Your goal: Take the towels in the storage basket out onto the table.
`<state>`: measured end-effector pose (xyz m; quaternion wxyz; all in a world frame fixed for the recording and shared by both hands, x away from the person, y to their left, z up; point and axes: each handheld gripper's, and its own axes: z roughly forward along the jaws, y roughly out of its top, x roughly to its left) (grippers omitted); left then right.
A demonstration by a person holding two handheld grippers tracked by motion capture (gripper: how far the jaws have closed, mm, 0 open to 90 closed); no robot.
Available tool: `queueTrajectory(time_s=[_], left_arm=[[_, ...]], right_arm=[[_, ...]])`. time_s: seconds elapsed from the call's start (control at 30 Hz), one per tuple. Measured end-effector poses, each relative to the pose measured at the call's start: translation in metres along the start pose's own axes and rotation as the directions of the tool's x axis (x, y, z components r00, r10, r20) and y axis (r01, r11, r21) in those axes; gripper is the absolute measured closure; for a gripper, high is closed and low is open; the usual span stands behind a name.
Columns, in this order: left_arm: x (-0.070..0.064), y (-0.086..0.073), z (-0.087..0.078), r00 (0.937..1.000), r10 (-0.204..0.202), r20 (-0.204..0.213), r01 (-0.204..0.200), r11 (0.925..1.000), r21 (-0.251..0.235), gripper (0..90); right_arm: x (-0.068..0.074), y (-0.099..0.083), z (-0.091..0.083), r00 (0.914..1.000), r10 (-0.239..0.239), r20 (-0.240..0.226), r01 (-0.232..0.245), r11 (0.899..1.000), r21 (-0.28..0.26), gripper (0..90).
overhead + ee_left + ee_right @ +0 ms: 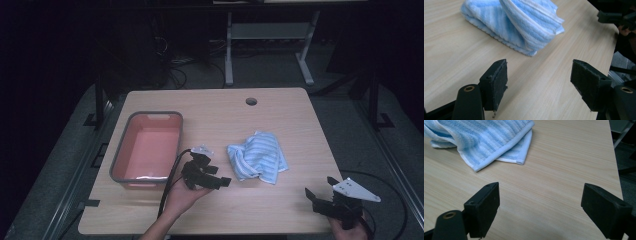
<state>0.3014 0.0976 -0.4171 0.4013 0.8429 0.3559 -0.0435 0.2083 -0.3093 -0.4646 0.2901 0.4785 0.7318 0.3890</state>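
High view: crumpled blue towel [258, 156] lies between left gripper [216, 176] and right gripper [320, 189], both fingers wide, empty.

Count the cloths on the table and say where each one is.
1. The cloth, blue-striped and crumpled, lies near the table's middle, right of the bin, between the left claw and the right claw. The bin's near end holds something pale, unclear.
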Motion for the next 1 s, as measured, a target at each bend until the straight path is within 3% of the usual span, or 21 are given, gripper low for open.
queueTrajectory(time_s=[0.43, 0.67, 0.83, 1.0], left_arm=[[-0.009, -0.022, 0.0, 0.9987, 0.045, -0.027, -0.044, 0.9989, 0.015, 29.0], [-0.01, -0.033, 0.001, 0.999, 0.041, -0.015, -0.041, 0.9991, 0.004, 29.0], [-0.008, -0.043, 0.003, 0.9989, 0.043, -0.016, -0.043, 0.9988, 0.024, 28.4], [-0.006, -0.044, 0.007, 0.9988, 0.048, -0.013, -0.048, 0.9987, 0.017, 28.2]], right_arm=[[0.002, 0.0, 0.0, 1.0, -0.002, -0.002, 0.002, 1.0, 0.0, 14.9], [0.003, 0.001, -0.001, 1.0, -0.002, -0.001, 0.002, 1.0, 0.001, 14.8], [0.002, 0.001, -0.003, 1.0, -0.006, 0.0, 0.006, 1.0, -0.004, 14.9], [0.002, 0.001, -0.004, 1.0, -0.009, -0.002, 0.009, 1.0, -0.009, 14.9]])
